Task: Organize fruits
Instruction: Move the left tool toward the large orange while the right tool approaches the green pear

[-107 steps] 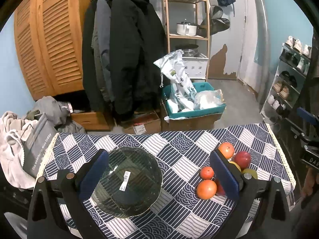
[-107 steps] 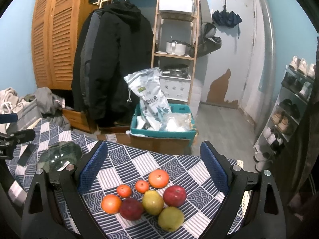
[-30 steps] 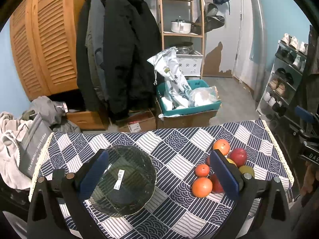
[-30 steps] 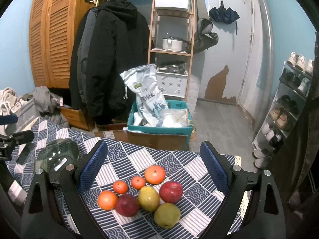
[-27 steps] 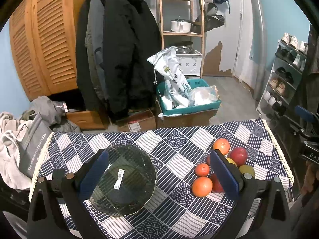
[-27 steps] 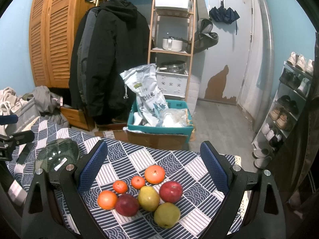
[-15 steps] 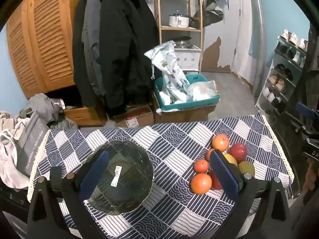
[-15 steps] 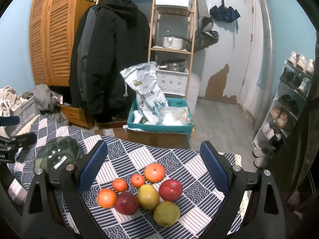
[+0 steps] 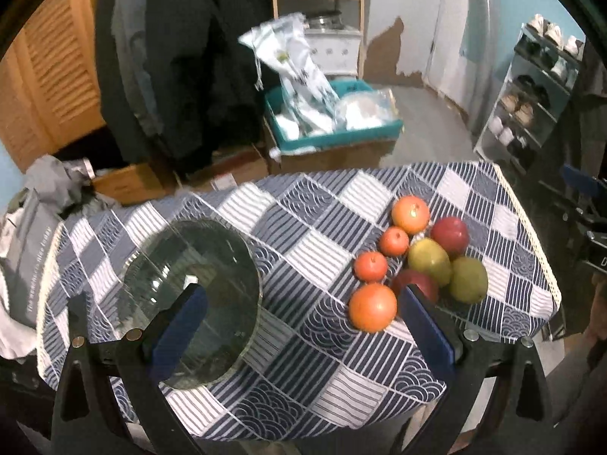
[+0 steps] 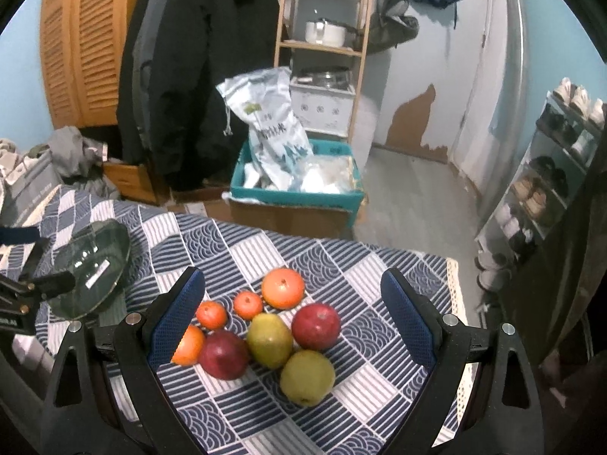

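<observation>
Seven fruits are seen bunched together on the right half of the surface (image 9: 311, 254), which is covered by a blue-and-white patterned cloth. In the right wrist view they fill the lower centre: a large orange (image 10: 283, 288) at the top, two small oranges (image 10: 247, 305) beside it to the left, a red apple (image 10: 315, 321) to the right, a yellow-green pear (image 10: 269, 339) in the middle, a dark red apple (image 10: 224, 354) at lower left, a green pear (image 10: 307, 377) lowest, and another orange (image 10: 188, 345) partly hidden behind the left finger. A glass bowl (image 9: 189, 295) is found well apart from the fruit, lower left in the left wrist view, with nothing in it. The left hand-held gripper (image 9: 299, 326) is held wide apart above the surface, nothing gripped, its left finger in front of the bowl. The right hand-held gripper (image 10: 290, 320) is likewise spread wide, the fruit framed between its fingers, nothing held.
</observation>
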Tool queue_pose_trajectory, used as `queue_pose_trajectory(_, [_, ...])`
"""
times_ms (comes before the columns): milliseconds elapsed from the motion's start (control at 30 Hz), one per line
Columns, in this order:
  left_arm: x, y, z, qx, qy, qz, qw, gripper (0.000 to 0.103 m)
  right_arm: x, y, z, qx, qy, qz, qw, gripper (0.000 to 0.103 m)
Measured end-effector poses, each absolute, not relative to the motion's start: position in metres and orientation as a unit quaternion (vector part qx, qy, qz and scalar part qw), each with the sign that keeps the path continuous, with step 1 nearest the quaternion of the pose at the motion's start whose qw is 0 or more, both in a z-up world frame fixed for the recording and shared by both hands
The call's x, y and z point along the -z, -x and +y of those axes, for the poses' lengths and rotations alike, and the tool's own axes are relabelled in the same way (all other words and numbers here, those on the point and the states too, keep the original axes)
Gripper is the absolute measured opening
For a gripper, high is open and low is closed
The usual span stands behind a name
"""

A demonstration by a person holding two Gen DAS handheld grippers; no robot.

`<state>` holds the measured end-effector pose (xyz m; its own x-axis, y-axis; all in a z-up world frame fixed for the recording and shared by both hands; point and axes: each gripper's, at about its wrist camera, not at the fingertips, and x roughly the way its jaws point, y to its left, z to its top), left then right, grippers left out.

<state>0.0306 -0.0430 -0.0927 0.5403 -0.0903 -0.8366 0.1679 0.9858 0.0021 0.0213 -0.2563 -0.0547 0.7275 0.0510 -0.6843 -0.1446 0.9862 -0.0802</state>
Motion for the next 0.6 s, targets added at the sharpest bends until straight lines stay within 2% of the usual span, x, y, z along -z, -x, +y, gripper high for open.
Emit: queue_pose_trajectory(600, [0.16, -0.049, -0.076, 0.09, -0.087, 0.533, 0.837, 0.102, 0.134, -0.043, -0.291, -0.027, 0.024, 0.497, 0.867, 0.092])
